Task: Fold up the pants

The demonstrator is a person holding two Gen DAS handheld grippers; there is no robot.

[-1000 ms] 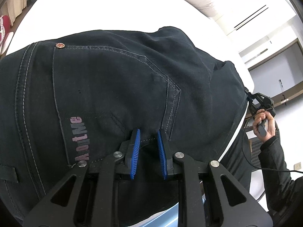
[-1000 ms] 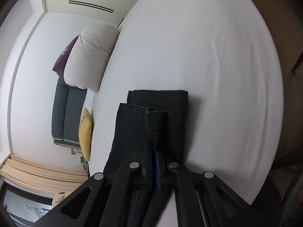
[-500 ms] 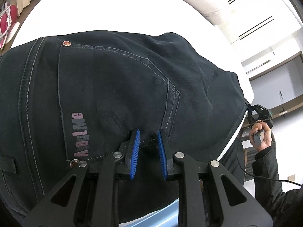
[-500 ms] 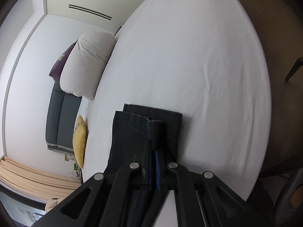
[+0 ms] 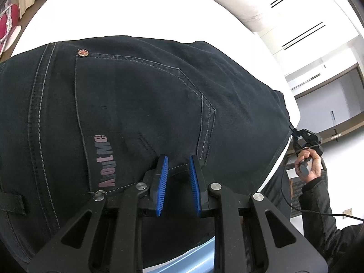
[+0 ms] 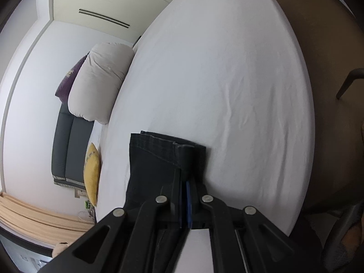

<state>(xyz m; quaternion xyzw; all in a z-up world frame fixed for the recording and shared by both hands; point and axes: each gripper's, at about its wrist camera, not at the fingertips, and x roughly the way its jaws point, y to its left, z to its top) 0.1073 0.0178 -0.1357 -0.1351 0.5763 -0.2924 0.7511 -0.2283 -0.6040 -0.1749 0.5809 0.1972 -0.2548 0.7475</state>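
Item: dark navy denim pants (image 5: 141, 104) with pale topstitching, a copper rivet and a pink printed word beside the back pocket. Location: on the white-sheeted bed (image 6: 227, 68), seat end toward the near edge, the legs running off across the sheet to the person's right.

Left gripper (image 5: 178, 166), black frame with blue ribbed pads: jaws slightly spread, set over the lower edge of the back pocket. A ridge of cloth rises between the pads, but whether they press on it cannot be told.

Right gripper (image 6: 185, 195), same make: pads pressed together, pinching a layered edge of the pant leg near its hemmed cuffs (image 6: 168, 145), which lie stacked flat on the sheet. In the left view the person's right hand (image 5: 310, 163) holds this gripper at the garment's far right.

Also present: grey-white bolster pillow (image 6: 100, 86), yellow cushion (image 6: 92, 173), dark grey sofa (image 6: 68, 145), all clear of the work.

Step in hand, as judged: carrying the leg end over toward the seat. Handling advice: keep every layer in the pinch, lift enough that the cloth does not drag the sheet, keep the seat end anchored, and lay cuff edges square to the waistband before letting go.
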